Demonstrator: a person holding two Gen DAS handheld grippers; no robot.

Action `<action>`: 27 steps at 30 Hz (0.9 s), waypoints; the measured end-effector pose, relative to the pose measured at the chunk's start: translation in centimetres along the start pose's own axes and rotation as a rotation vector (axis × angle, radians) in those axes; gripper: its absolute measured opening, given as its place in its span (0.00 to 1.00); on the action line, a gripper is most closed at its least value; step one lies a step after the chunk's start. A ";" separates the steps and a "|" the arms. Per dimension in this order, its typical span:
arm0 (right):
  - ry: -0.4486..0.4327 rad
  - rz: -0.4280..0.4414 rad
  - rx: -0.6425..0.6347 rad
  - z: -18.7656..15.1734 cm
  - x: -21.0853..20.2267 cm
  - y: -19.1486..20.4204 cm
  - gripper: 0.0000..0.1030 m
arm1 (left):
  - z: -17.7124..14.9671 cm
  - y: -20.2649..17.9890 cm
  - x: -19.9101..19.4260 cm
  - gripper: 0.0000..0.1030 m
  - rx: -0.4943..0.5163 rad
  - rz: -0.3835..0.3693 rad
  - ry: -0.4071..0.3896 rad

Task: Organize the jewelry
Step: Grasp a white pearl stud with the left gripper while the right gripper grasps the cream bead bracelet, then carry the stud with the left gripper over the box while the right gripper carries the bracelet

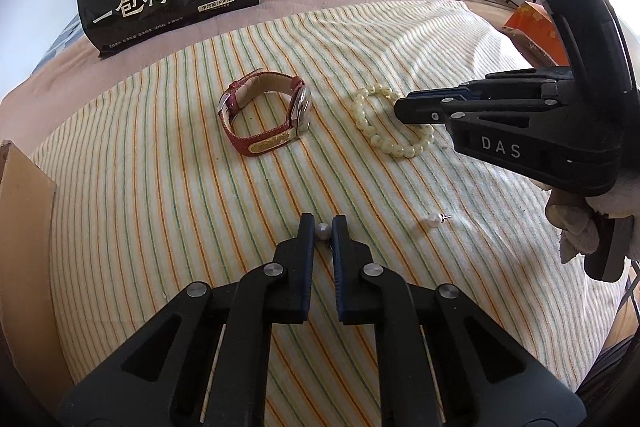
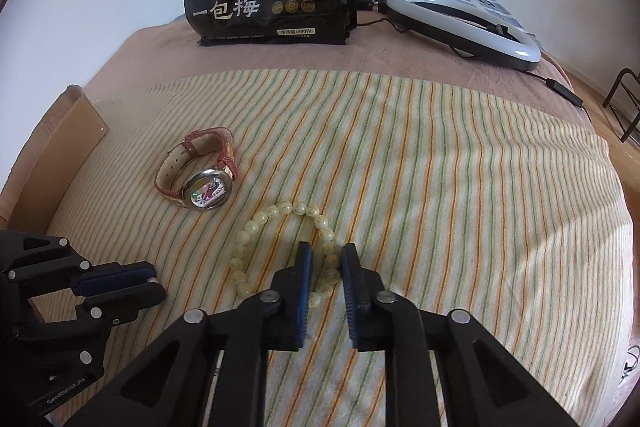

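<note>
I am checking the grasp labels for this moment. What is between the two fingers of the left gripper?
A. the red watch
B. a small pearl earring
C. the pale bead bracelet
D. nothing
B. In the left wrist view a small pearl earring sits between the tips of the left gripper, while the red watch and the bead bracelet lie farther away on the striped cloth.
</note>
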State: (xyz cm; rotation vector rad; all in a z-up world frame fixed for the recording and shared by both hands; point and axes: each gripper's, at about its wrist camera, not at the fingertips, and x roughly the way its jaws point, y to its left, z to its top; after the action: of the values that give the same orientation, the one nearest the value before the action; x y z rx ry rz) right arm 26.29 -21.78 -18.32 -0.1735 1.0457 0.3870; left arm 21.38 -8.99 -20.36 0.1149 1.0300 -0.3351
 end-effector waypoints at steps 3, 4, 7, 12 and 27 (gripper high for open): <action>-0.005 0.000 0.001 -0.1 -0.1 0.1 0.05 | 0.0 0.1 -0.1 0.06 -0.004 -0.002 -0.002; -0.007 0.006 0.007 -0.1 -0.1 0.0 0.05 | 0.0 0.1 -0.2 0.06 -0.006 -0.003 -0.003; -0.016 0.023 0.029 0.0 -0.4 -0.3 0.05 | 0.1 0.3 -0.5 0.06 -0.011 -0.003 -0.008; -0.049 0.026 0.032 0.2 -1.7 -0.3 0.04 | 0.5 0.7 -1.5 0.06 -0.025 0.000 -0.027; -0.124 0.007 0.032 0.9 -6.2 0.4 0.04 | 1.1 1.8 -6.1 0.06 -0.047 0.013 -0.095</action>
State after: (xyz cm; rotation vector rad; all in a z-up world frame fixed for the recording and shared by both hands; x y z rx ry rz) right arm 24.19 -22.57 -12.51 -0.1159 0.9297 0.3827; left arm 20.00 -6.23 -14.66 0.0623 0.9420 -0.3017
